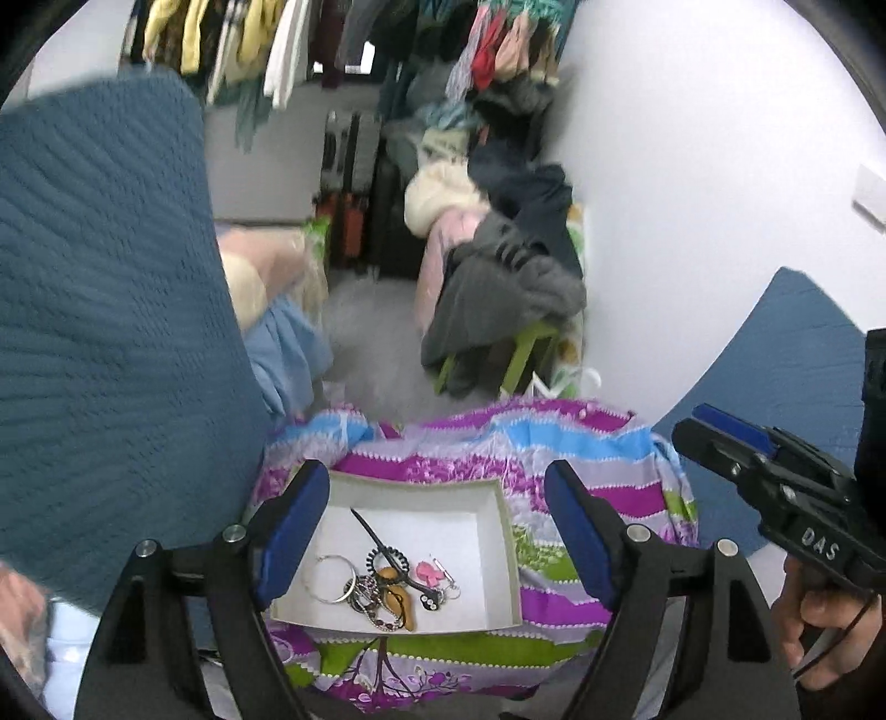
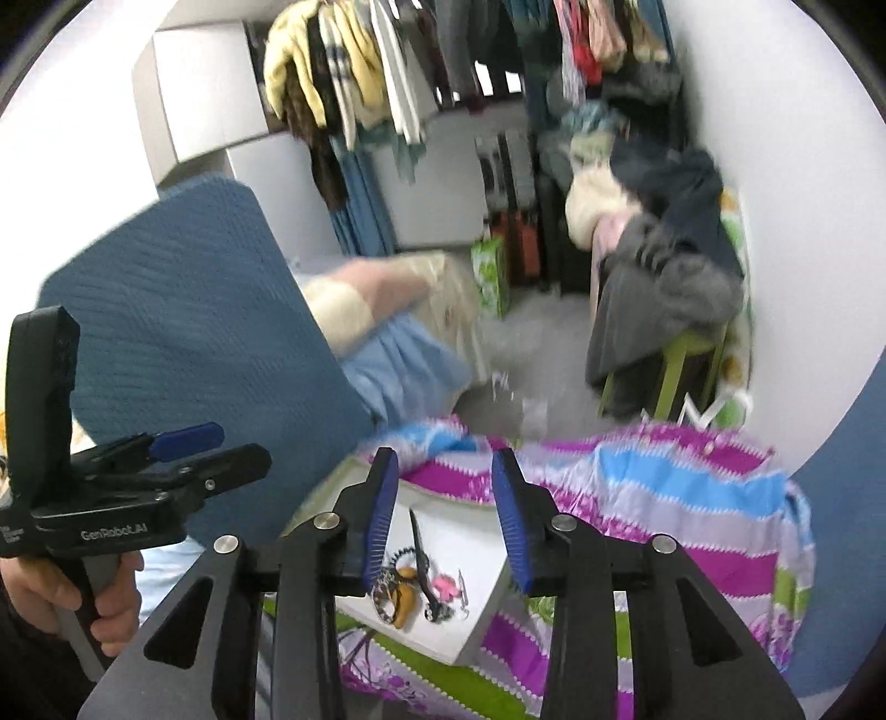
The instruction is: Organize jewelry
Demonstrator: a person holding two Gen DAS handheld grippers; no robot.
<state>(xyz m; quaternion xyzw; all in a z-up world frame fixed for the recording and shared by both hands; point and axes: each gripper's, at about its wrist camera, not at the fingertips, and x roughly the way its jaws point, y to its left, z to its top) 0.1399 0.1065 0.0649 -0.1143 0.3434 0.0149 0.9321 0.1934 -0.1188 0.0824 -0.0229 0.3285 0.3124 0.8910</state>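
Observation:
A shallow white box (image 1: 501, 515) lies on a purple, blue and green striped cloth (image 1: 581, 448). In it is a heap of jewelry (image 1: 382, 587): silver hoops (image 1: 332, 579), a dark beaded bracelet, a black hair clip (image 1: 370, 533), an amber piece and a pink charm (image 1: 429, 573). My left gripper (image 1: 437, 526) is open and empty above the box. My right gripper (image 2: 446, 518) is open and empty over the box's far part (image 2: 487, 598); the jewelry (image 2: 410, 592) shows between its fingers. Each gripper also shows side-on in the other view: the right (image 1: 720, 437), the left (image 2: 221, 448).
Blue quilted cushions (image 1: 111, 332) rise on the left and at the right (image 1: 803, 354). Beyond the cloth, a green stool piled with clothes (image 1: 498, 277) stands by the white wall. Hanging garments (image 1: 249, 39) and suitcases (image 1: 354, 221) fill the back.

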